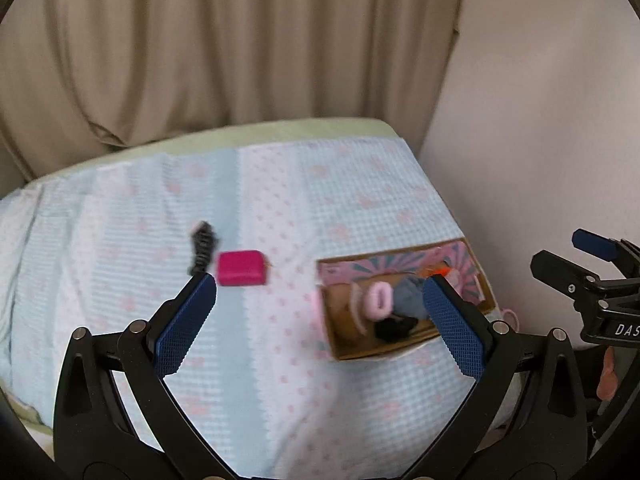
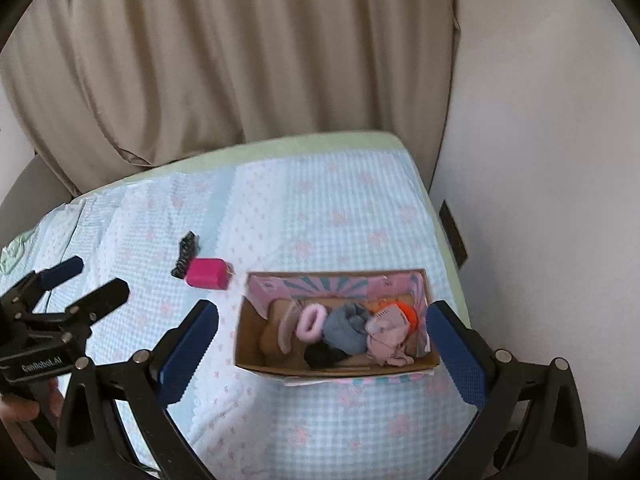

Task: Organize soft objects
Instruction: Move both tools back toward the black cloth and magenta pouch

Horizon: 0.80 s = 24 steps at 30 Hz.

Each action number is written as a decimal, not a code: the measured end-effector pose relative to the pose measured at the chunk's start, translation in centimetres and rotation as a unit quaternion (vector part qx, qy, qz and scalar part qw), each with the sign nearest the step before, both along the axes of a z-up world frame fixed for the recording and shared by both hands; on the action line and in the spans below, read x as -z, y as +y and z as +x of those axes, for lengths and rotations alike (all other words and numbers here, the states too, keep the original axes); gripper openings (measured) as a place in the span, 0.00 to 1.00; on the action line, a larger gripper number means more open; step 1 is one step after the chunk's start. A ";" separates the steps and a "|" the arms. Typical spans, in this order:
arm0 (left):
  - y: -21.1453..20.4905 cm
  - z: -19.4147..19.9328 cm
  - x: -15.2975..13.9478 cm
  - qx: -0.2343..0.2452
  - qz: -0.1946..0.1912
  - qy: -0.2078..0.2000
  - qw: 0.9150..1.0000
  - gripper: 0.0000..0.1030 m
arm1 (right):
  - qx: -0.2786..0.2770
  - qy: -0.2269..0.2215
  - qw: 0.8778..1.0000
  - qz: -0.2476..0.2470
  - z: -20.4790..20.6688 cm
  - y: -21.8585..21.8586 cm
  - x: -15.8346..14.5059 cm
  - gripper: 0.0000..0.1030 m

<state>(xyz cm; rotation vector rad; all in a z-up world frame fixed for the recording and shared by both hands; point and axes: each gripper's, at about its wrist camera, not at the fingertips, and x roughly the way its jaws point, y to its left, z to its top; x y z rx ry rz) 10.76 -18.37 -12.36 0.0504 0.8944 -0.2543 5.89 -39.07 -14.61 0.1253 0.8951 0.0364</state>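
Both claws hang spread wide above the bed, and we see nothing between the blue pads of either. We find the left claw (image 1: pixel 320 292) over the middle of the checked blue-and-pink bedspread (image 1: pixel 280 208), its fingers pointing toward the curtain (image 1: pixel 240 40). The right claw (image 2: pixel 322 320) hovers over the cardboard box (image 2: pixel 248 336), which shows between its two fingers. Each claw also appears at the edge of the other's view, jaws apart there too.

We count one box, lying open-topped near the right edge of the bed beside the wall (image 2: pixel 540 160), with a pink patterned flap (image 2: pixel 320 284) folded up at its far side. Inside it we count five soft things packed together: one pink fluffy hair tie (image 2: pixel 310 322), one blue-grey cloth (image 2: pixel 348 328), one black piece (image 2: pixel 324 354), one pale pink garment (image 2: pixel 388 336) and one orange piece (image 2: pixel 410 314).

Outside the box we count two things on the bedspread, well to its left: one bright pink block (image 2: pixel 208 273) and one dark ridged hair tie (image 2: pixel 185 254) just beside the block; blur keeps us from telling whether they touch.
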 end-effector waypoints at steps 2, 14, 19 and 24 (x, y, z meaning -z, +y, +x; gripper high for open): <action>2.2 -0.9 -1.0 -0.008 0.002 -0.012 1.000 1.00 | -0.007 -0.007 1.000 0.005 -0.6 1.5 -0.7 1.00; 15.7 -1.5 -1.9 -0.046 0.005 -0.015 0.999 1.00 | -0.024 -0.018 0.999 0.015 -0.4 13.2 -0.6 1.00; 20.5 1.4 -0.3 -0.037 0.006 0.001 0.999 1.00 | -0.046 -0.005 0.999 0.008 2.7 17.8 1.0 1.00; 24.6 6.6 3.1 -0.032 0.001 0.029 0.999 1.00 | -0.073 0.021 0.997 0.003 7.0 21.2 3.5 1.00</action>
